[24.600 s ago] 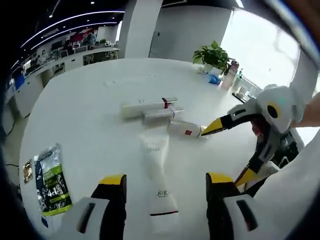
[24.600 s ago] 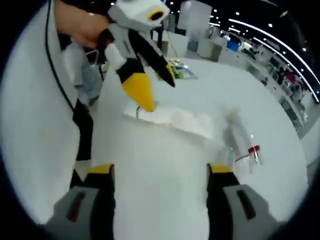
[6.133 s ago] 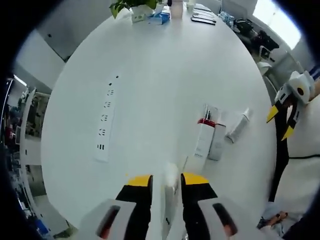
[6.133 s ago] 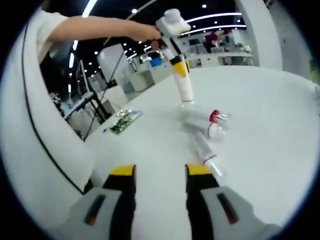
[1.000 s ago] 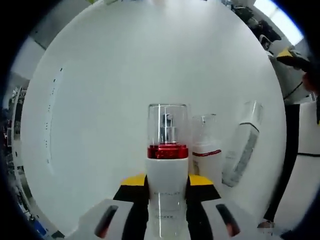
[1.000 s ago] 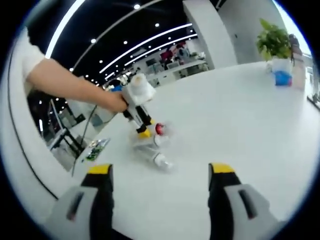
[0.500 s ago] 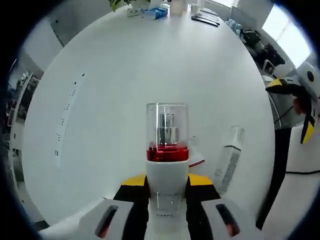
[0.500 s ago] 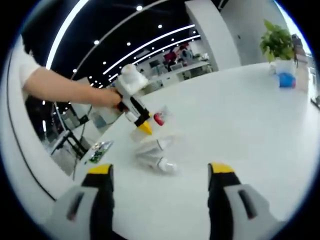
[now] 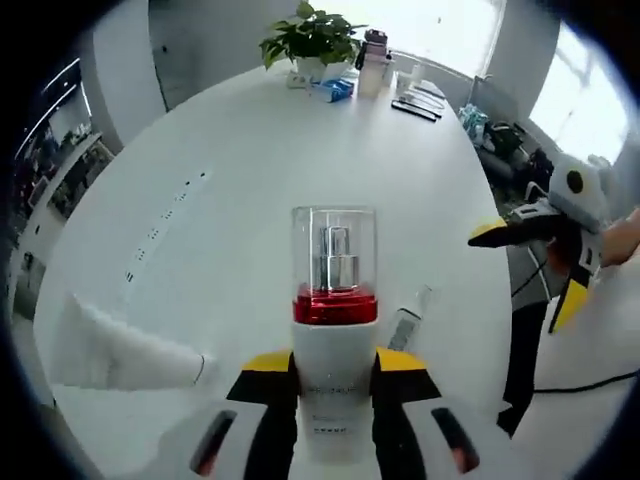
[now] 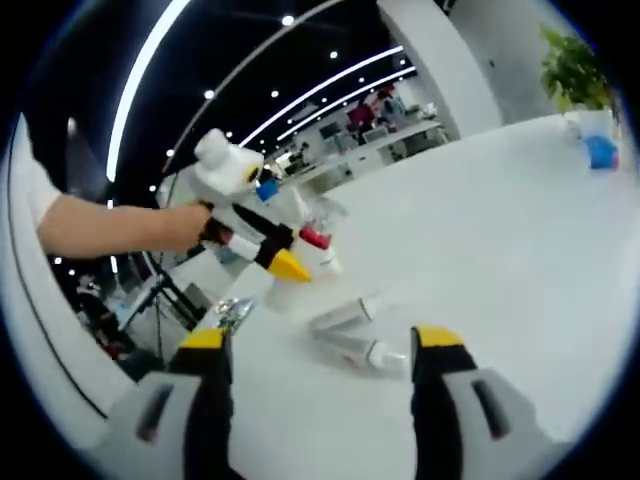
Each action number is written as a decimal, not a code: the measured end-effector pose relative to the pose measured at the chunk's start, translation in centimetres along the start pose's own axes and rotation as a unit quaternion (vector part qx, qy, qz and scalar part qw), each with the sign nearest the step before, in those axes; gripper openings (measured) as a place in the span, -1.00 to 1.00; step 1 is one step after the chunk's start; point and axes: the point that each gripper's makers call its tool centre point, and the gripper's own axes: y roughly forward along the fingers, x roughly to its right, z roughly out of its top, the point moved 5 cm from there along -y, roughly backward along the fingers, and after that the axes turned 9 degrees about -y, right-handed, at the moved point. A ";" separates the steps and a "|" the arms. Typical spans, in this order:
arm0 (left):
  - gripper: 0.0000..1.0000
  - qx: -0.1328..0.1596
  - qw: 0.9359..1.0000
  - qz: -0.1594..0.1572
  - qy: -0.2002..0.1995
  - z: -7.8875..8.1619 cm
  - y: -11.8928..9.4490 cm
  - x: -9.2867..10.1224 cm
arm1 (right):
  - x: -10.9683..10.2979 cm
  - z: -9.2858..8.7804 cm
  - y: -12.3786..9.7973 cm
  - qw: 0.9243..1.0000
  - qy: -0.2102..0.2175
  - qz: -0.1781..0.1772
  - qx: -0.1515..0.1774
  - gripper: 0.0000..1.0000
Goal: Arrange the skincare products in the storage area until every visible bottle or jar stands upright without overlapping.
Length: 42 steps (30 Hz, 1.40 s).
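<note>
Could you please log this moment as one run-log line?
left gripper: shut on red-collared pump bottle, lifted | right gripper: open, empty | two tubes lying on table

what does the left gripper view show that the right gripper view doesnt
Left gripper view: a potted plant with small items at the table's far end, a power strip flat on the white table, and the right gripper, jaws apart. Right gripper view: the background office with ceiling light strips, and two tubes lying on the table. Shared: the red-collared pump bottle, clamped in the left gripper.
</note>
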 end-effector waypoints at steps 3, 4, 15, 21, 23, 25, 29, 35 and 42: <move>-0.48 0.023 1.000 0.001 -0.009 -0.9 -1.0 0.8 | -0.6 0.5 0.8 1.000 0.012 0.011 0.004 0.35; -0.48 0.034 0.999 0.001 -0.011 -1.3 -1.4 1.3 | -0.9 0.8 1.2 1.000 0.022 0.017 0.006 0.34; -0.48 0.094 0.993 -0.011 -0.068 -5.6 -3.4 4.9 | -3.6 3.1 3.3 0.993 0.102 0.048 0.028 0.19; -0.48 0.111 0.991 -0.013 -0.076 -6.8 -3.9 7.0 | -5.4 3.2 3.8 0.992 0.107 0.061 0.017 0.17; -0.48 0.118 0.990 -0.012 -0.075 -6.9 -4.0 7.7 | -5.9 2.8 4.0 0.992 0.108 0.066 0.007 0.17; -0.48 0.130 0.989 -0.008 -0.074 -7.0 -4.1 8.5 | -6.5 2.4 4.4 0.992 0.108 0.065 -0.003 0.14; -0.48 0.140 0.988 -0.006 -0.071 -7.2 -4.3 9.7 | -7.3 1.9 4.5 0.991 0.113 0.065 -0.021 -0.01; -0.48 0.141 0.989 -0.003 -0.054 -7.6 -4.2 10.4 | -8.2 1.3 4.8 0.990 0.112 0.074 -0.047 -0.23; -0.47 0.149 0.987 0.002 -0.066 -8.4 -4.5 10.2 | -9.5 1.5 5.1 0.989 0.102 0.087 -0.066 -0.43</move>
